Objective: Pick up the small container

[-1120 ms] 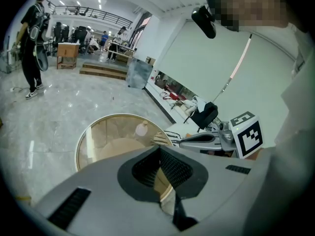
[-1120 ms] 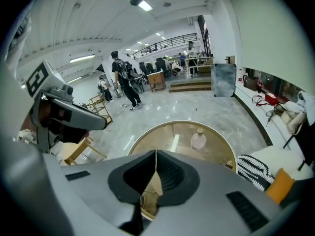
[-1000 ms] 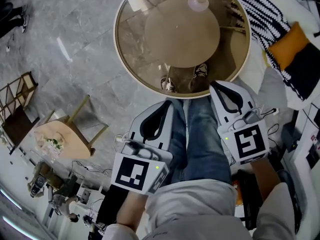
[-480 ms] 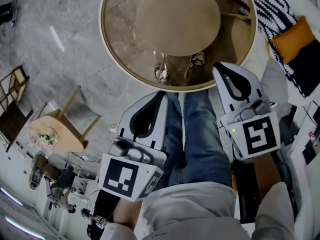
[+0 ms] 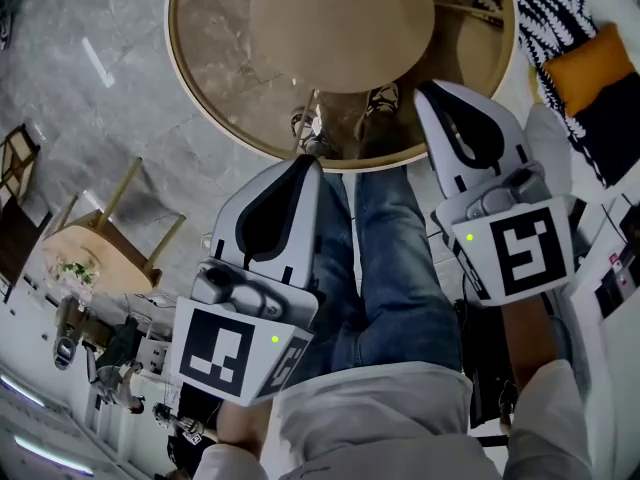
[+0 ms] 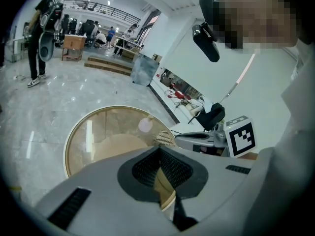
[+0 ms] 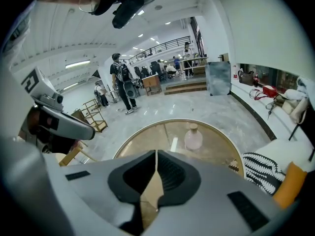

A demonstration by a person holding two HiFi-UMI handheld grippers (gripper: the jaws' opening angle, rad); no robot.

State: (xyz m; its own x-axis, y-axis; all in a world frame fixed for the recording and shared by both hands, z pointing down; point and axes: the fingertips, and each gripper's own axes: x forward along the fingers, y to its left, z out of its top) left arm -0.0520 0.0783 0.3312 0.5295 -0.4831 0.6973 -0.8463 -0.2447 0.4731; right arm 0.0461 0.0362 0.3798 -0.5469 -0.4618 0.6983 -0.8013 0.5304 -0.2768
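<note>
Glass table [image 5: 215, 53] under small container [image 7: 193, 136]

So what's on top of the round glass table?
One small pale container toward the table's far side; nothing else shows. The near edge is hidden behind the right tongs.

The small container [image 7: 193, 136] lies beyond the head view's top edge, which also cuts off the round table [image 5: 210, 58]

Round glass table [image 5: 215, 58] stands beside striped cushion [image 5: 545, 13].
</note>
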